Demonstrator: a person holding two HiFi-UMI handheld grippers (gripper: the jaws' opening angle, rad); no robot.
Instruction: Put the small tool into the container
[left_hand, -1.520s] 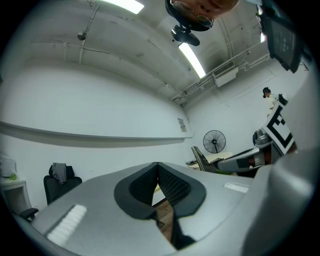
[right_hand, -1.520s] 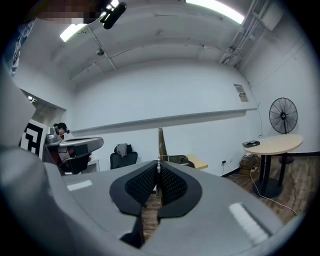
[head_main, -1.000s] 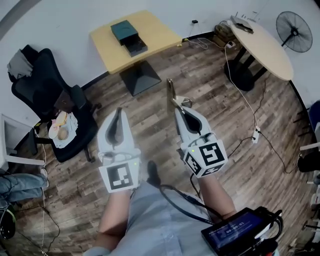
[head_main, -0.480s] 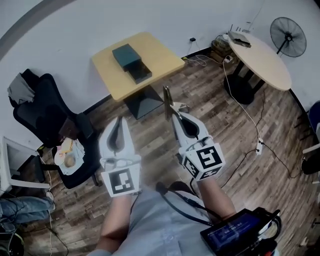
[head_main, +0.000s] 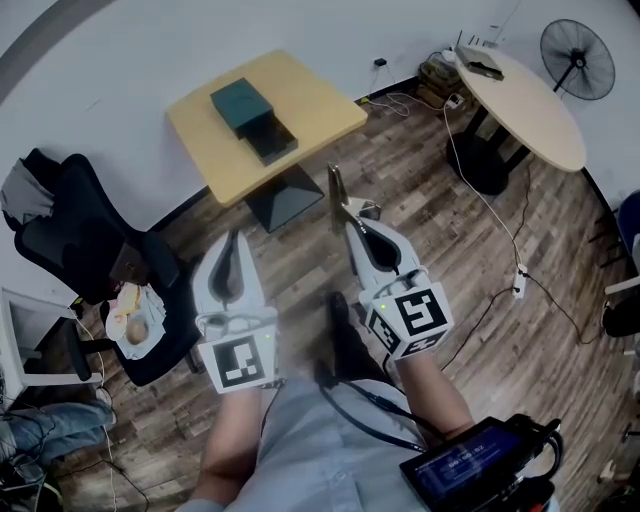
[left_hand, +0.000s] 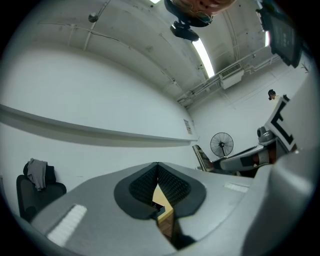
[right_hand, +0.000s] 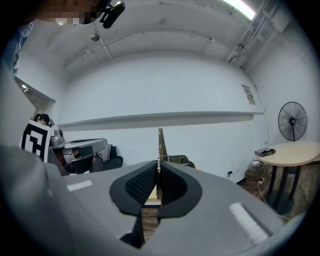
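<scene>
I've got a broad stretch of wooden floor (head_main: 440, 210) ahead, bare between both grippers and the square yellow table (head_main: 305, 95), whose near edge and black pedestal base (head_main: 283, 198) face me. A round table (head_main: 535, 105) stands well off to the right with a cable (head_main: 497, 215) trailing over the boards beside it, and a black office chair (head_main: 85, 250) crowds the left side. The dark teal container (head_main: 243, 105) sits near the middle of the yellow top, clear of every edge. The left gripper (head_main: 236, 236) (left_hand: 157, 165) has its jaws pressed together on nothing. The right gripper (head_main: 350, 212) (right_hand: 158, 162) pinches the small tool (head_main: 336, 190) (right_hand: 160, 142) — a thin flat strip jutting past the tips, over the floor and short of the table.
</scene>
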